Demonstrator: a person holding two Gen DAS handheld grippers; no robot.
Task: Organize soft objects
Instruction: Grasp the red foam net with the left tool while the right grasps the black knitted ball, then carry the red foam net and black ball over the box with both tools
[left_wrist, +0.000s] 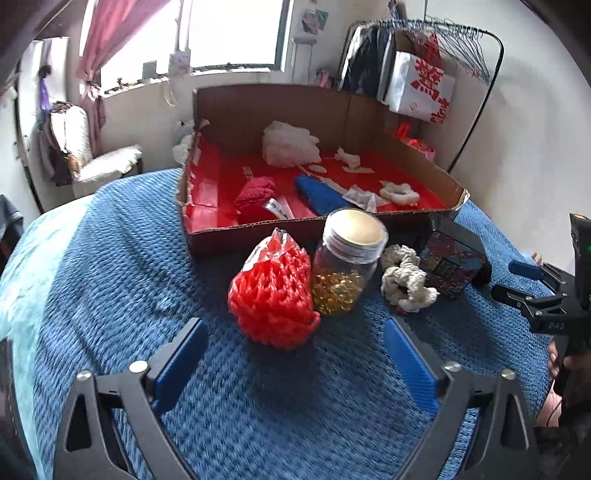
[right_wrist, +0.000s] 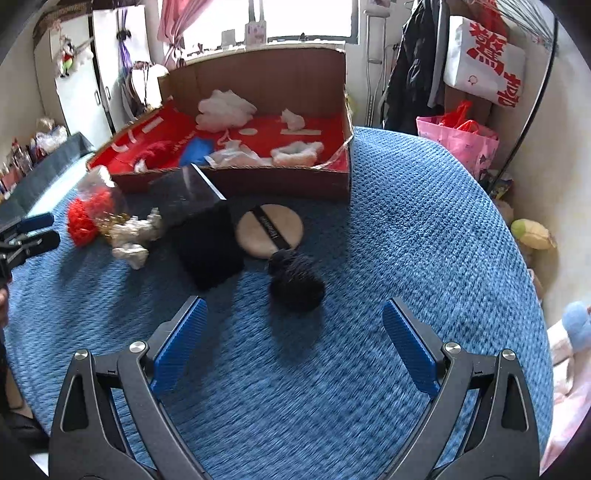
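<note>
While both grippers hang above the blue knitted blanket (right_wrist: 406, 229), I have the left gripper (left_wrist: 295, 354) spread wide and holding nothing, its blue pads (left_wrist: 183, 354) well clear of the cloth, and the right gripper (right_wrist: 293, 343) is just as wide and equally unladen. Nearest the left one sits the red foam net sleeve (left_wrist: 271, 295), touching a glass jar of gold beads (left_wrist: 341, 269); I judge the net light and springy, so it should squash under the pads and wants a grip across its middle, kept off the jar, which could tip. Just beyond the jar lies a cream scrunchie (left_wrist: 404, 280), limp and easy to pinch anywhere, beside a dark patterned box (left_wrist: 450, 264). Nearest the right gripper is a black fuzzy ball (right_wrist: 295, 284), which I take to be soft and near weightless; behind it a round powder puff (right_wrist: 269, 230) and a black cloth (right_wrist: 208, 247). Farthest back, the cardboard tray with its red lining (left_wrist: 258, 225) already holds white stuffing (left_wrist: 290, 144) and other soft bits.
</note>
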